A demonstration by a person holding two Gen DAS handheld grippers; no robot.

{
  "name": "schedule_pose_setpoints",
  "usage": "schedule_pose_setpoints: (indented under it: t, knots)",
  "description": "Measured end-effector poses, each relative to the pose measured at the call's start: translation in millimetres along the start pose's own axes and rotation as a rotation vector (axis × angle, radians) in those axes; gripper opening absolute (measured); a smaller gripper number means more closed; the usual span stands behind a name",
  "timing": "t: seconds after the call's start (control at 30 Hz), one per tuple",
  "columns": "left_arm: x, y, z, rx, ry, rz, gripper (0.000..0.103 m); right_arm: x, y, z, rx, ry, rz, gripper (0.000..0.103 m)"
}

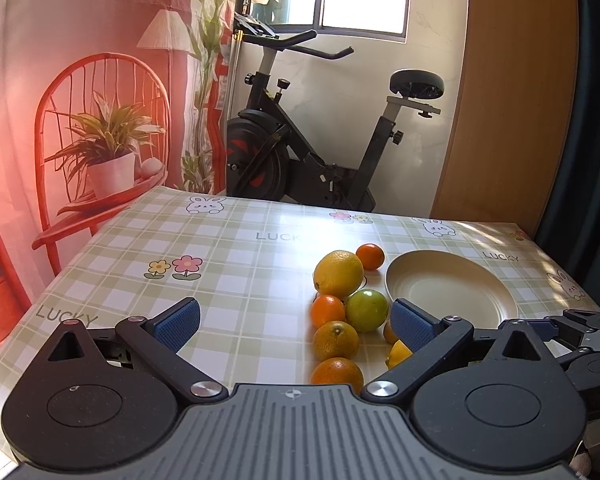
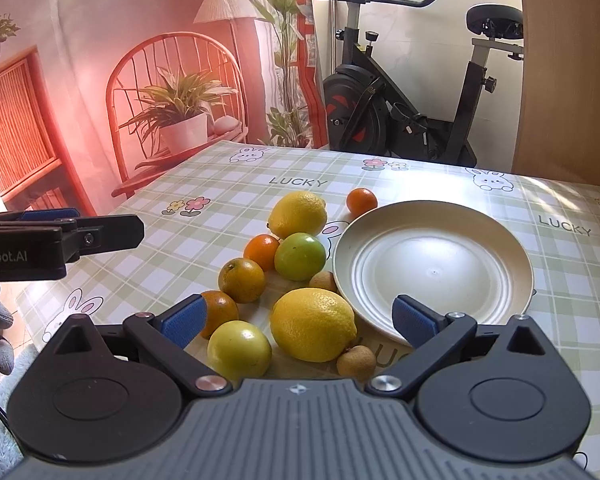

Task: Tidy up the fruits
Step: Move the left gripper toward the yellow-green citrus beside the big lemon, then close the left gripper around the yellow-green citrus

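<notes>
Several fruits lie loose on the checked tablecloth left of an empty cream plate (image 2: 434,264), which also shows in the left wrist view (image 1: 452,290). In the right wrist view a large lemon (image 2: 312,324) lies nearest, with a yellow-green fruit (image 2: 239,348), a green fruit (image 2: 300,256), a far lemon (image 2: 297,214), several oranges (image 2: 242,280) and two small brown fruits (image 2: 356,362). My right gripper (image 2: 298,320) is open, above the near lemon. My left gripper (image 1: 296,322) is open and empty, left of the fruit cluster (image 1: 338,274); its side also shows in the right wrist view (image 2: 100,234).
An exercise bike (image 1: 300,152) stands beyond the table's far edge. A printed red backdrop (image 1: 80,100) hangs at the left. A wooden panel (image 1: 512,92) is at the far right. The table's left edge (image 2: 32,292) is near my left gripper.
</notes>
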State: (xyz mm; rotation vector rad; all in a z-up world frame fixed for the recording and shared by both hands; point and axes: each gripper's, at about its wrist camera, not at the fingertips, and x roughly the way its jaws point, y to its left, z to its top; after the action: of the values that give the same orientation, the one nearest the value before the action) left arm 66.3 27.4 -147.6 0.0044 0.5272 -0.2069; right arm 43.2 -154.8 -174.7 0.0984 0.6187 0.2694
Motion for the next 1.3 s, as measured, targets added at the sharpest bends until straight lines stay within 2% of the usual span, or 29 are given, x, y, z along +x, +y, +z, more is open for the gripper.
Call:
schedule_pose_setpoints:
  t: [0.27, 0.4, 0.5, 0.6, 0.7, 0.87, 0.97, 1.1, 1.17, 1.23, 1.3]
  knots:
    - [3.6, 4.9, -1.7, -0.029, 0.021, -0.021, 0.102, 1.3, -0.7, -6.3, 0.015, 0.024, -0.004, 0.099]
    - [7.4, 1.3, -3.9, -0.006, 0.055, -0.012, 0.102, 4.4, 5.6, -10.3, -0.017, 0.048, -0.004, 0.089]
    - [11.8, 4.0, -5.5, -0.004, 0.098, 0.011, 0.102, 8.2, 13.1, -13.4, -0.045, 0.067, 0.016, 0.088]
    - [15.0, 10.1, -6.4, -0.031, 0.122, 0.006, 0.102, 12.1, 19.3, -16.2, -0.072, 0.084, 0.037, 0.082]
    - [18.5, 10.1, -7.0, -0.016, 0.142, 0.020, 0.102, 16.0, 23.5, -18.3, -0.087, 0.100, 0.048, 0.075]
    - [29.2, 11.6, -13.5, -0.029, 0.232, 0.009, 0.102, 20.5, 24.9, -20.8, -0.085, 0.122, 0.066, 0.062]
    - [30.0, 8.5, -16.8, -0.018, 0.249, -0.010, 0.092, 22.0, 24.5, -22.2, -0.082, 0.131, 0.071, 0.057]
    - [30.1, 3.4, -19.1, -0.007, 0.251, -0.067, 0.085, 22.8, 23.9, -22.8, -0.080, 0.135, 0.080, 0.057]
    - [29.7, 0.6, -19.0, 0.001, 0.247, -0.105, 0.078, 24.1, 24.1, -23.6, -0.078, 0.140, 0.089, 0.057]
    - [30.2, -3.3, -18.4, 0.021, 0.247, -0.153, 0.057, 25.5, 24.3, -24.8, -0.077, 0.144, 0.098, 0.057]
    - [32.7, -10.9, -18.6, 0.047, 0.251, -0.200, 0.046, 27.1, 25.1, -25.8, -0.079, 0.146, 0.103, 0.057]
